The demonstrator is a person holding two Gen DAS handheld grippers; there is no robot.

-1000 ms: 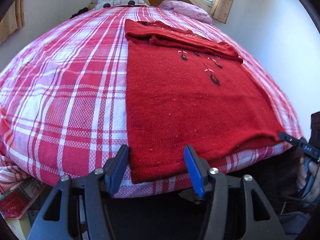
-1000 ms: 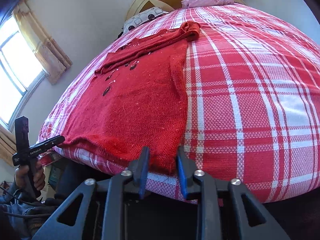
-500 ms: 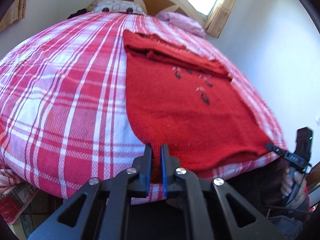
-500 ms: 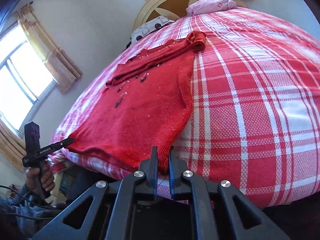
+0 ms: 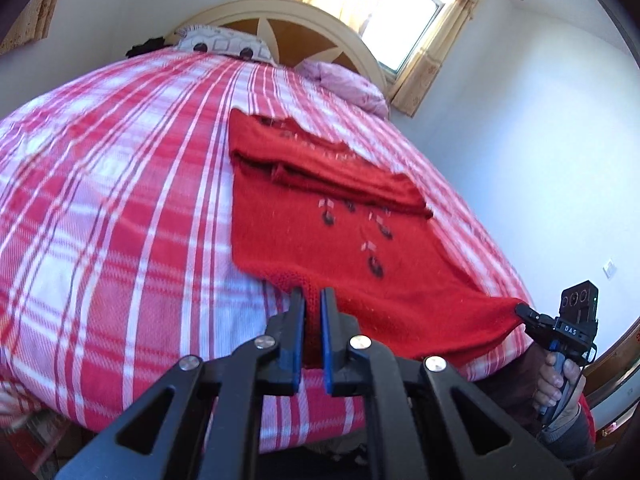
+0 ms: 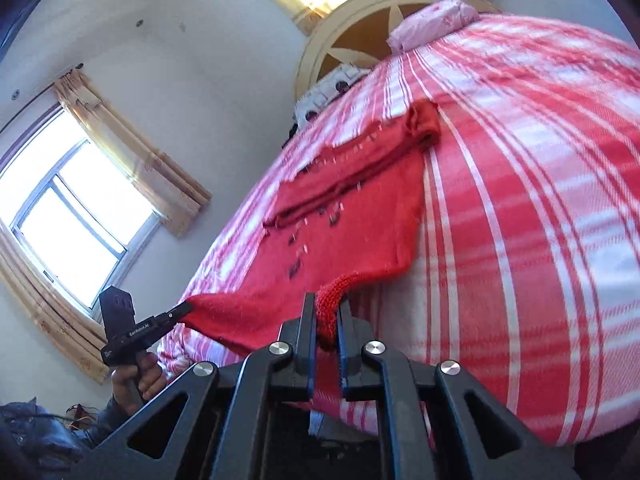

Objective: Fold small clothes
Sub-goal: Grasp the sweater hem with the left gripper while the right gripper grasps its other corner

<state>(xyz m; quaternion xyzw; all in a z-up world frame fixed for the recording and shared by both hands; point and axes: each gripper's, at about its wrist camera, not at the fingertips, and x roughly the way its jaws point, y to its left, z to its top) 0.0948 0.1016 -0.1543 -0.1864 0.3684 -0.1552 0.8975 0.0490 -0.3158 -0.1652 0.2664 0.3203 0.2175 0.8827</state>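
Observation:
A red knitted sweater (image 5: 320, 240) with small dark motifs lies on the red-and-white plaid bed (image 5: 120, 220), its sleeves folded across the chest. My left gripper (image 5: 311, 300) is shut on the hem's left corner, which is raised off the bed. In the right wrist view my right gripper (image 6: 326, 312) is shut on the other hem corner of the sweater (image 6: 340, 232), with knit bunched between the blue pads. Each gripper also shows in the other's view, pinching its corner: the right gripper (image 5: 524, 312), the left gripper (image 6: 182, 308).
A wooden headboard (image 5: 304, 36) and pillows (image 5: 224, 42) stand at the far end of the bed. A curtained window (image 6: 68, 216) is on the side wall. A person's hand (image 5: 556, 380) holds the right gripper's handle near the bed's foot.
Both grippers closed on the sweater's hem corners and rose, lifting the hem off the bed. Both views tilted upward, showing more of the wall and windows.

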